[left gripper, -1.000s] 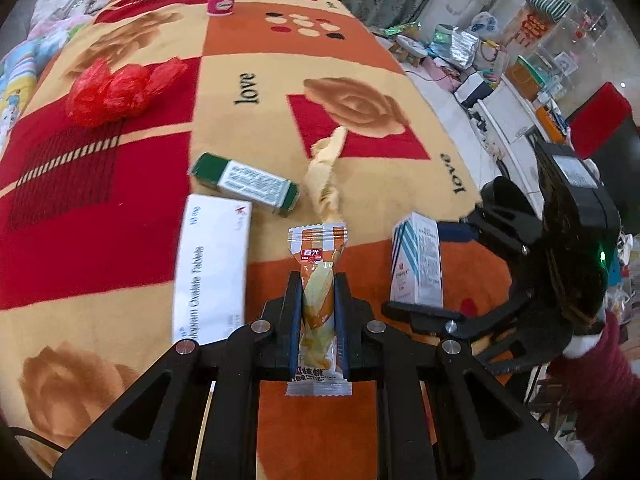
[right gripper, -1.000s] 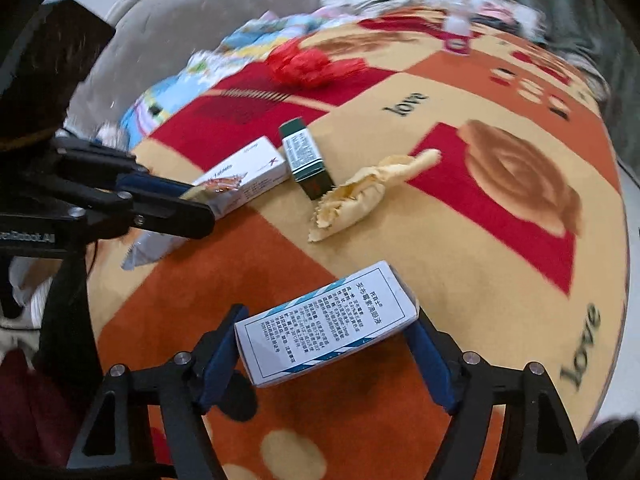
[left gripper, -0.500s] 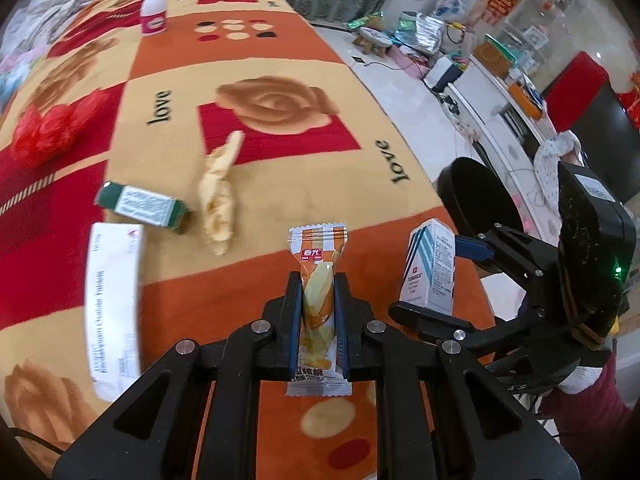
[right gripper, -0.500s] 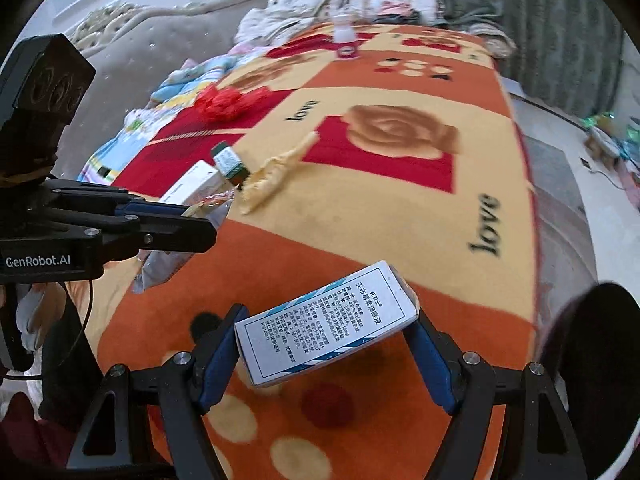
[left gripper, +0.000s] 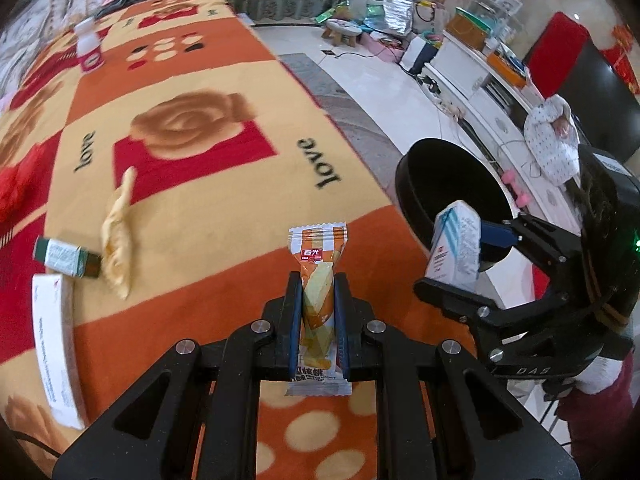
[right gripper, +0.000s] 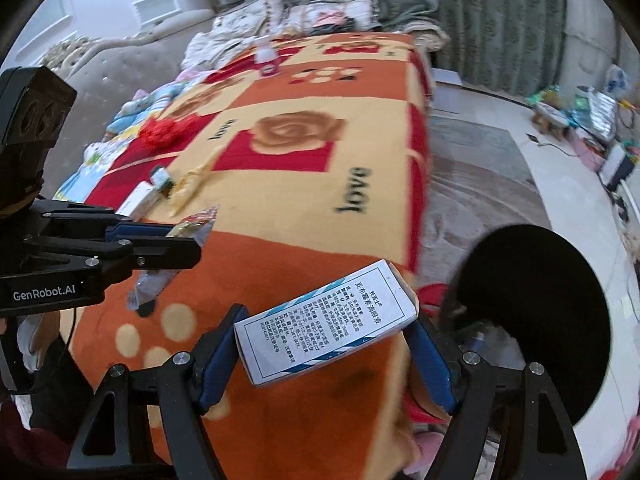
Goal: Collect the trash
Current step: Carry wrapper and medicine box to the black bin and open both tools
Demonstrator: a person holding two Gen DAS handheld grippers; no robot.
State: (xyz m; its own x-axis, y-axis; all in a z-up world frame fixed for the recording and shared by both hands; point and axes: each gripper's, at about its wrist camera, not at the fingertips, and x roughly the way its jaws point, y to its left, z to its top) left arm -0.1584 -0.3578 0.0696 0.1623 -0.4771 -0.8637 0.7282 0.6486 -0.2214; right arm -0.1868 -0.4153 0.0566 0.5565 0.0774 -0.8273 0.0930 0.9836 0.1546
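Note:
My left gripper (left gripper: 318,280) is shut on an orange snack packet (left gripper: 318,264), which stands upright between the pads; the right wrist view shows this gripper (right gripper: 168,242) at the left, over the blanket. My right gripper (right gripper: 326,344) is shut on a white and blue medicine box (right gripper: 326,322), held by its two ends. In the left wrist view that box (left gripper: 456,244) hangs in front of the near rim of a round black bin (left gripper: 440,168). The bin (right gripper: 540,312) stands on the floor just past the blanket's edge, right of the box.
On the rose-patterned blanket (left gripper: 224,184) lie a yellow crumpled wrapper (left gripper: 118,240), a green box (left gripper: 64,258), a long white box (left gripper: 52,344), a red plastic bag (right gripper: 164,132) and a small white bottle (left gripper: 90,50). Beyond the blanket are tiled floor and cluttered cabinets.
Both grippers have swung to the right with their loads, from over the middle of the blanket to its edge. The black bin has come fully into view.

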